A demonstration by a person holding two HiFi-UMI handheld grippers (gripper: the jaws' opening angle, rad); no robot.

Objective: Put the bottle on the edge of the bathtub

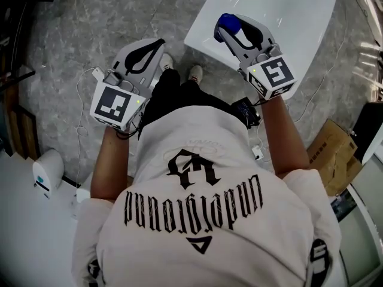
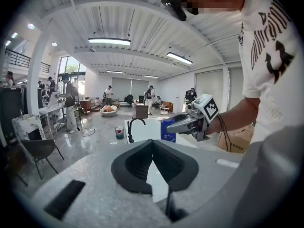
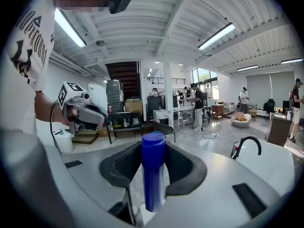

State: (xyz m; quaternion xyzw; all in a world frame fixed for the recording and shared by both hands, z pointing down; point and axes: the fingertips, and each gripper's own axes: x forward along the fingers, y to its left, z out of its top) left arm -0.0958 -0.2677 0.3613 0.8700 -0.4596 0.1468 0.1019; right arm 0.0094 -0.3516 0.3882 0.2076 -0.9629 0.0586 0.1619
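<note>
Progress: the blue bottle [image 3: 153, 170] was in the air, not yet set down; placing it on the edge of the white bathtub [image 1: 299, 23] was left to do.
Right gripper [image 1: 233, 33]: jaws clamped on the bottle, held over the tub's near corner, tilted slightly downward.
Left gripper [image 2: 152, 142]: jaws closed together, empty, held over the floor [image 1: 90, 23] beside the tub.

White T-shirt [image 1: 209, 232], black gothic lettering [image 1: 194, 199], grey left tool [image 1: 157, 43], grey right tool [image 1: 224, 30]
</note>
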